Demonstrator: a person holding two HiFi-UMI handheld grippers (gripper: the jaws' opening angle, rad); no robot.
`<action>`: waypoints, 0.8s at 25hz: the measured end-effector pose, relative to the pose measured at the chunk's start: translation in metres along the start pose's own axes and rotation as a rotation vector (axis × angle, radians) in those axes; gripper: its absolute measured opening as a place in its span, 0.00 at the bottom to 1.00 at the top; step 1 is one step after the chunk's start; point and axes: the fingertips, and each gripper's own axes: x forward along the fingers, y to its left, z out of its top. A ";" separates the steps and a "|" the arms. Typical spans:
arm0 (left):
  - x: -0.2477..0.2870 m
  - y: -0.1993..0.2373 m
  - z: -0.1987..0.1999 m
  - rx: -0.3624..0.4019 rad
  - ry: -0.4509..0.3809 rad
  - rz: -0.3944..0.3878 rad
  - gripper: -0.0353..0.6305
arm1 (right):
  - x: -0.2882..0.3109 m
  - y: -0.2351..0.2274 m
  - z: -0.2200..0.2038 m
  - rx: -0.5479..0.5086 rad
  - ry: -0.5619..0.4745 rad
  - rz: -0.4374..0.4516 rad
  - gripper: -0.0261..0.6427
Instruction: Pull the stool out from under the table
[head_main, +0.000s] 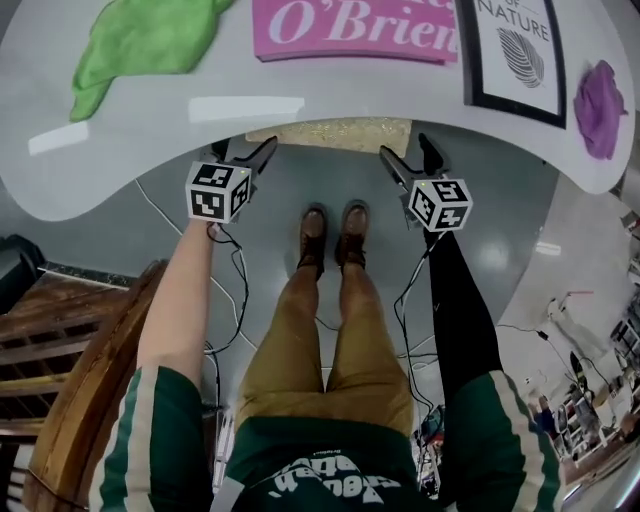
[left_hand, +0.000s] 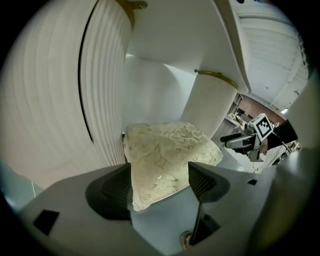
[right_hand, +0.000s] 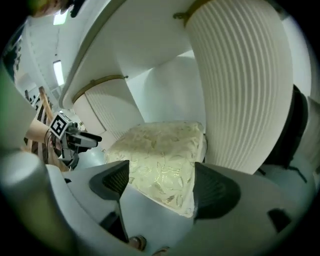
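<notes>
Grey floor (head_main: 300, 195) ran beneath a white desk (head_main: 400, 95), at whose near edge the person stood.

The jaws of the left gripper (head_main: 243, 152) stood wide apart, clamped on nothing. One near corner of a pale gold cushion showed between them, and the pads did not seem to press it. The jaws of the right gripper (head_main: 412, 158) were equally wide and empty, framing the cushion's other near corner. That cushion topped the stool (head_main: 330, 133), which sat tucked under the desk's near edge between two white fluted legs (left_hand: 105, 85).

This looked like the reach, with no grip made yet. The next move likely called for closing both pairs on the cushion's front corners, then drawing back evenly toward the boots (head_main: 330, 235), so the stool would not slew into a leg.

Only the head view showed the desk top: green cloth (head_main: 140, 45), pink book (head_main: 350, 30), framed print (head_main: 515, 50) and purple cloth (head_main: 598, 105). It gave just a strip of cushion. The gripper views showed the whole seat and the fluted legs, and each showed the other gripper.
</notes>
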 end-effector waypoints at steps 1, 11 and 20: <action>0.007 0.005 -0.003 -0.006 0.015 -0.002 0.59 | 0.006 -0.005 -0.003 0.036 -0.001 0.003 0.67; 0.056 0.026 -0.048 -0.188 0.156 -0.115 0.63 | 0.049 -0.020 -0.024 0.233 0.061 0.085 0.74; 0.055 0.025 -0.047 -0.214 0.150 -0.127 0.63 | 0.050 -0.019 -0.028 0.281 0.065 0.106 0.73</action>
